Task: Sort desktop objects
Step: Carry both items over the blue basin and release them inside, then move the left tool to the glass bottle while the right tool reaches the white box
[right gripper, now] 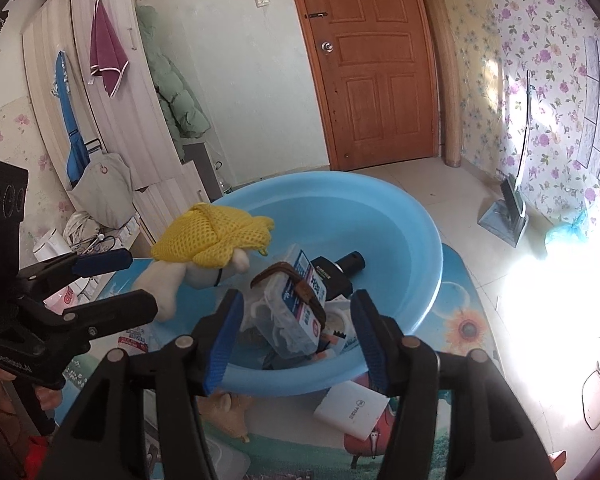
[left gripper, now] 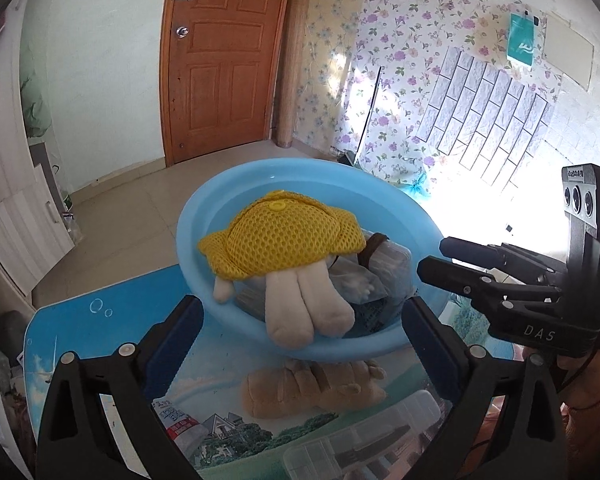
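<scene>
Resting across the near rim of the blue basin (left gripper: 204,216) at frame centre, the plush toy (left gripper: 284,248) lies free; left gripper (left gripper: 300,328) and right gripper (right gripper: 296,336) gape wide, both empty.

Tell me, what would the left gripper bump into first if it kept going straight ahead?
Probably the plush toy in yellow mesh, whose legs hang over the blue basin's near rim, straight ahead of the open left gripper. Depth is unclear.

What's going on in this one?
A person with a claw in each hand is sorting table clutter into a blue basin. A plush doll in yellow mesh lies over its rim. Both the left claw and right claw are open and empty. A brown plush toy waits on the table.
</scene>
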`<state>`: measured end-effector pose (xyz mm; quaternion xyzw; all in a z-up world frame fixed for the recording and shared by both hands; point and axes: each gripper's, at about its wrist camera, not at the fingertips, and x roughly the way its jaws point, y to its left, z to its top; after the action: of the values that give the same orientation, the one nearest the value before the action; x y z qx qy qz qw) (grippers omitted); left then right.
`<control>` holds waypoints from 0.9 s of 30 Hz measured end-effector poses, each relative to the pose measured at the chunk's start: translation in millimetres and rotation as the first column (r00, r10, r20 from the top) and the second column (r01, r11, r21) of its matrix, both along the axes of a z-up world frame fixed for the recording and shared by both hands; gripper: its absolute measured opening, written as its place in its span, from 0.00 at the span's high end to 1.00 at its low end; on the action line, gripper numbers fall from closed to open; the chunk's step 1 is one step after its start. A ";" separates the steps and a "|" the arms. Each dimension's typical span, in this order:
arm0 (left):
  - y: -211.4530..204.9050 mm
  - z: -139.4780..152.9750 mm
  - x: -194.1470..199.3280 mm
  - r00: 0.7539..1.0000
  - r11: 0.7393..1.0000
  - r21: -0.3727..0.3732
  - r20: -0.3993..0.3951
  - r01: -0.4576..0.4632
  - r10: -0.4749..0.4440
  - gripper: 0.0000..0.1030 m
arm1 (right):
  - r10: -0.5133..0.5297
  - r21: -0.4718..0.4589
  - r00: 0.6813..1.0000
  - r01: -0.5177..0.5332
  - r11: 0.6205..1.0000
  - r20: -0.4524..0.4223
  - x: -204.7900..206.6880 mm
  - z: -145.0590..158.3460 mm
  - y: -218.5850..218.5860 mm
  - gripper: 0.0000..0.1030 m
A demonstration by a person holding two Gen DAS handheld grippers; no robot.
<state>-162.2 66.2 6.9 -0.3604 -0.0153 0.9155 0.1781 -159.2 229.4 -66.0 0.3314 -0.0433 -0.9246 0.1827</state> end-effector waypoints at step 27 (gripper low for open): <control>-84.1 -56.3 70.9 0.971 0.978 -0.030 0.115 -0.209 0.211 0.03 | -0.082 0.048 0.989 0.076 0.996 0.126 54.0 -42.4 29.8 0.46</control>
<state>-91.3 -17.9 -49.4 -0.4118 -0.0560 0.9064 0.0760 -105.2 259.2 -108.4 0.3919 -0.0482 -0.9087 0.1356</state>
